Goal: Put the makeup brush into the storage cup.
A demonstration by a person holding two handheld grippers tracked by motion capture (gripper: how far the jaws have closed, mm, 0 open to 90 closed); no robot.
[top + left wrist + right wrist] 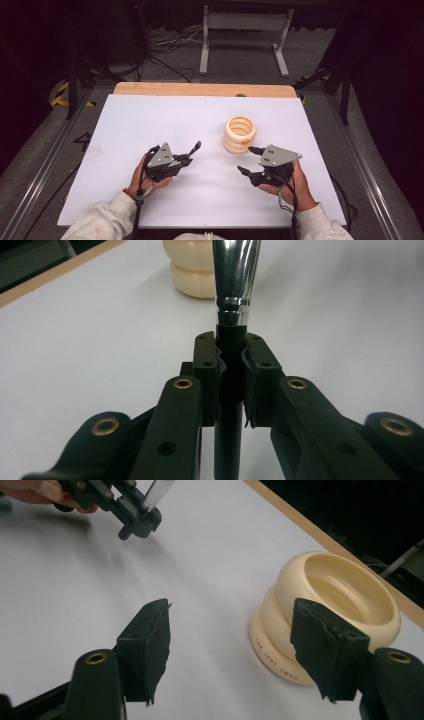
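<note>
Sleeves come first, at the near edge of the desk (125, 125), and just beyond them your two hands with the grippers. Your left gripper (186, 159) has its fingers pressed together on the black handle of a tool (235, 300), which has a shiny metal collar above the handle; the tool points away from you, toward the cream holder (239, 134). What kind of head the tool has, I cannot tell. Your right gripper (248, 160) has its fingers (150, 650) apart with nothing between them, and one finger is just beside the holder on its near side.

Between your two grippers the white surface is bare, and to the left of your left hand there is wide free room up to the left edge. The cream holder stands upright right of the middle, well apart from the right edge and from the far edge. It is shaped like stacked rings with an open top. On its lowest ring you can read small red letters, "THE JUDY SWAN" as far as I can read them. Behind the white surface, a wooden strip (200, 89) runs along the far edge.
</note>
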